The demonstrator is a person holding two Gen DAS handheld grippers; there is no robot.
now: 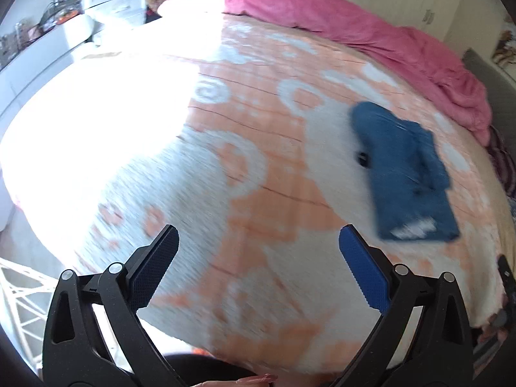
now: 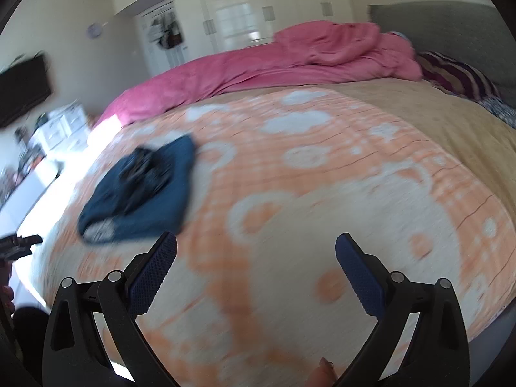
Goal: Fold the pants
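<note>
- Currently, folded pants (image 1: 404, 174) lie flat on bedspread (image 1: 258, 167), long axis running near-to-far.
- Left gripper (image 1: 258, 242): spread, empty.
- Right gripper (image 2: 256, 248): spread, empty.

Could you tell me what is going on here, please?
A person is holding a tool in each hand over a bed with an orange and white cover. Blue pants lie on it in a compact bundle, seemingly folded. The left tool and right tool are both open, empty and clear of the pants. Both views are blurred.
</note>
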